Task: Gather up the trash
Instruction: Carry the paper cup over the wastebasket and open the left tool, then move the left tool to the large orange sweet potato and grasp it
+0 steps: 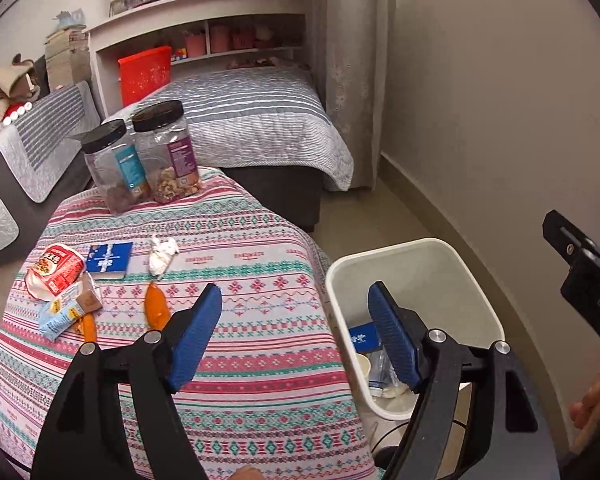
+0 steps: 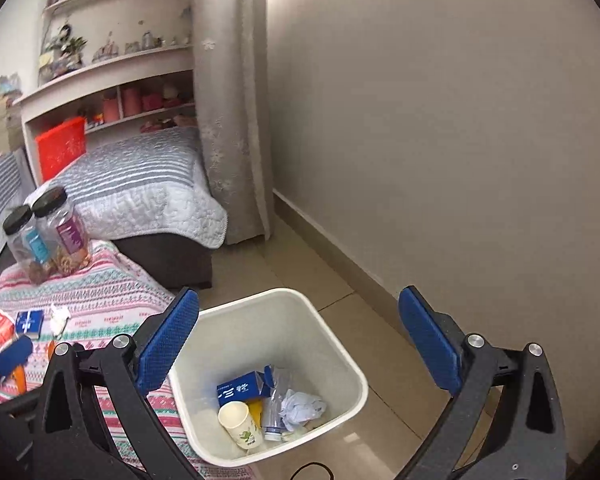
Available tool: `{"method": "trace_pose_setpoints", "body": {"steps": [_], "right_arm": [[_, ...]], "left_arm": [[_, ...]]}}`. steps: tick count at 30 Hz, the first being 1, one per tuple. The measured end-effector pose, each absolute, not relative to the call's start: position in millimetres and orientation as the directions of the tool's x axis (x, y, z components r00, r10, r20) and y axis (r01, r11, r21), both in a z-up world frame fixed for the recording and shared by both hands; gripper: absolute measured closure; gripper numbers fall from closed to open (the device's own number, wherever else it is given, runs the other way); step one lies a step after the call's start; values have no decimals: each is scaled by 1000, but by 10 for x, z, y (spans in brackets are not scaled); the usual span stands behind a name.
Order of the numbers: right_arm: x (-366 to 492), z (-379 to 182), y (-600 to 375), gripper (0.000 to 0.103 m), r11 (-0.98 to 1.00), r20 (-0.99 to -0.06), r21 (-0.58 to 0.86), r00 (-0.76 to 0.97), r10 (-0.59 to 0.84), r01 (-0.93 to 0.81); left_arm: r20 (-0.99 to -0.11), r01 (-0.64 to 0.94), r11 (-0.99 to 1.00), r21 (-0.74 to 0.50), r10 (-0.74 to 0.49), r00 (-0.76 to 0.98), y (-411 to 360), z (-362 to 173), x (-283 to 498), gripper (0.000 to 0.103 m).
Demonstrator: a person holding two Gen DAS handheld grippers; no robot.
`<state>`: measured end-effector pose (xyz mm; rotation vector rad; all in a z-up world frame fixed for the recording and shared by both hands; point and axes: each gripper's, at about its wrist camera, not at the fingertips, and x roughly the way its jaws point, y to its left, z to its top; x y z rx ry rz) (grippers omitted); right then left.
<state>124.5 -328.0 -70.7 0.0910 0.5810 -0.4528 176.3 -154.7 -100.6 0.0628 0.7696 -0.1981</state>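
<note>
Left wrist view: left tongs (image 1: 294, 334) gape empty; orange peel (image 1: 156, 311) lies just left, long axis pointing away. Right tongs (image 2: 298, 344) hang wide over the bin (image 2: 342, 354); left is nearer.

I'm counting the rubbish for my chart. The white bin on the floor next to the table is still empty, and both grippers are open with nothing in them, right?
Not quite. The white bin isn't empty: the right wrist view shows a paper cup, a blue box and crumpled paper inside. The rest holds: left gripper and right gripper are open and hold nothing.
</note>
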Motion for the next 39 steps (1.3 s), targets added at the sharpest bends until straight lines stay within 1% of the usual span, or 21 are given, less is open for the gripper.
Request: {"method": "trace_pose_setpoints", "body": {"steps": [8,13,19,23,28,33,39], "right_arm": [[1423,-770,-2759,7,931,-563,-91,753,-341,353],[1544,-833,-2441,7,947,-579,-120,754,-310,298],[1676,-922,-2062,7,962,-597,-143,755,-271,233],[1768,-977,-1813,7,971,-610,-147,756,-239,188],[1900,-1079,-1561,7,982,-649,-125,738,-187,139],[2071,-1202,-1427,7,988,-693,-93,704,-153,123],[2265,-1381,-1332,7,991,-744,-58,656,-124,121]], "left_arm": [[-683,130,990,55,-58,728,-1066,-980,1791,27],[-708,55,997,50,-4,706,-695,-1052,1883,27],[-761,-27,999,27,38,647,-280,-1228,2011,27],[-782,-70,997,36,72,619,-16,-1337,2092,27],[-846,-141,988,56,122,518,410,-1647,2295,27],[-924,-214,976,38,116,365,792,-2092,2512,27],[-951,-249,968,1,78,300,920,-2394,2705,27]]}}
